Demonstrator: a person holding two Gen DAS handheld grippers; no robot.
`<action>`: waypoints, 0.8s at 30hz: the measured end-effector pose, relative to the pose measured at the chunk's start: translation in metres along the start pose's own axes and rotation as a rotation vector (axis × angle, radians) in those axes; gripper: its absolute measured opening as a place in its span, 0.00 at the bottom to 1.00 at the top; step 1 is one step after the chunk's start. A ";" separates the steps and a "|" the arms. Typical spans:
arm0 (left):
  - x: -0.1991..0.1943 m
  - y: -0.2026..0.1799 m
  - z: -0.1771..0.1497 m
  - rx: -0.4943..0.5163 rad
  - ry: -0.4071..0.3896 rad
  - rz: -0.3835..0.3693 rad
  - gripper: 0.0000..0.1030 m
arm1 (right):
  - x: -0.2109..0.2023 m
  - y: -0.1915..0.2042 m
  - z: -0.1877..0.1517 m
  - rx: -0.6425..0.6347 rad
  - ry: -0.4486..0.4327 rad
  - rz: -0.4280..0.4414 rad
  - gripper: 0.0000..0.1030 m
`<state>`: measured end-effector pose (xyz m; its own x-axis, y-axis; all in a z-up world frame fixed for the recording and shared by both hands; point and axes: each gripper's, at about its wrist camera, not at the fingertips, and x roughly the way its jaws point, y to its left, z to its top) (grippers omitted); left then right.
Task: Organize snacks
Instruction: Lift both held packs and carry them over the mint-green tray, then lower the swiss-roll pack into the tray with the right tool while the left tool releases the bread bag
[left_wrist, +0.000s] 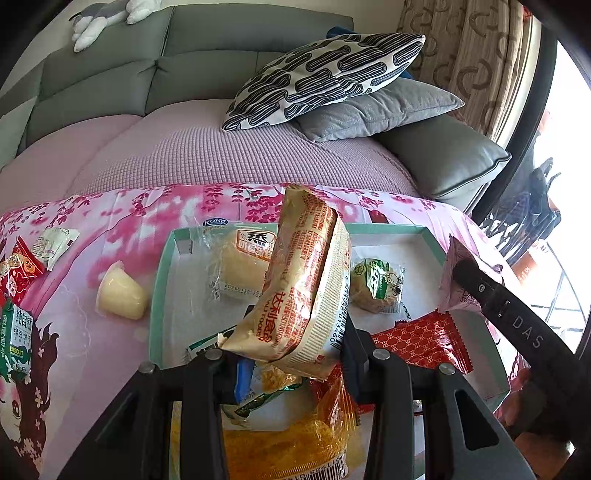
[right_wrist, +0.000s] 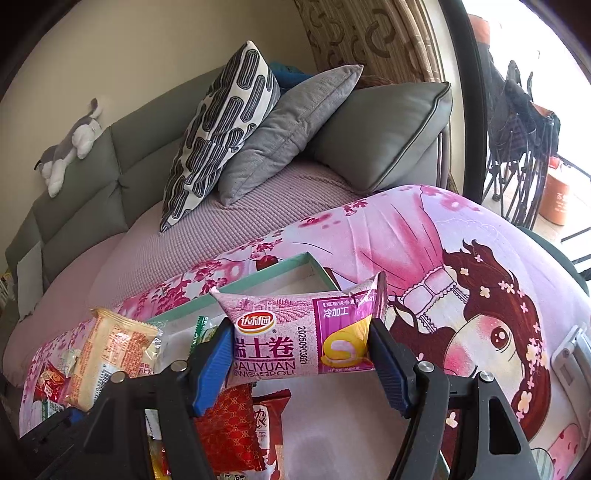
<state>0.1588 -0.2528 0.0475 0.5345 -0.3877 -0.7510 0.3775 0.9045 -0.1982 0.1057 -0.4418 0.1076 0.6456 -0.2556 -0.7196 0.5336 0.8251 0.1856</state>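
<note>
Left wrist view: the left gripper (left_wrist: 291, 354) is clenched on a beige snack packet (left_wrist: 306, 291) printed in orange, which stands tilted above the shallow tray (left_wrist: 162, 280) with its mint-green rim. The tray sits on a table under a pink cartoon-print cloth (left_wrist: 122, 221). Three items lie on the tray floor beyond the packet: a clear-wrapped steamed cake (left_wrist: 236, 269) toward the far left corner, a small green-labelled pastry (left_wrist: 376, 288) toward the far right, and a red patterned wafer pack (left_wrist: 424, 343) near the right edge. More wrappers, orange, green and blue, are heaped at the near edge under the jaws, too jumbled to count. Outside the tray, off its left edge, one pale jelly cup (left_wrist: 122, 291) lies on its side; further left are a white sachet (left_wrist: 55, 240), a red packet (left_wrist: 18, 273) and a green biscuit pack (left_wrist: 16, 332). The other tool's black finger (left_wrist: 480, 288) reaches in from the right, holding a pink wrapper over the tray's right edge. Behind stands a grey sofa (left_wrist: 110, 81) with two loose cushions.

Right wrist view: the right gripper (right_wrist: 299, 350) grasps a pink Swiss roll packet (right_wrist: 295, 332) crosswise, its blue pads (right_wrist: 214, 365) pressing both ends. The packet hangs over the tray's far right corner (right_wrist: 295, 273). The beige packet (right_wrist: 110, 354) shows at the left, and red wrappers (right_wrist: 229, 424) lie below the jaws. One plush toy (right_wrist: 70, 147) rests on the sofa back.
</note>
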 end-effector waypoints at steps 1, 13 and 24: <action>0.002 0.001 0.000 0.000 0.004 0.001 0.40 | 0.001 0.001 0.000 -0.008 -0.001 -0.001 0.71; 0.012 0.002 -0.002 0.002 0.023 0.013 0.40 | 0.015 0.020 -0.004 -0.079 0.037 0.012 0.72; 0.011 0.001 -0.001 0.014 0.046 0.029 0.41 | 0.017 0.025 -0.005 -0.108 0.077 -0.009 0.74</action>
<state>0.1639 -0.2560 0.0384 0.5097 -0.3524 -0.7848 0.3730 0.9126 -0.1675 0.1274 -0.4227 0.0962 0.5950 -0.2273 -0.7709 0.4747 0.8734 0.1089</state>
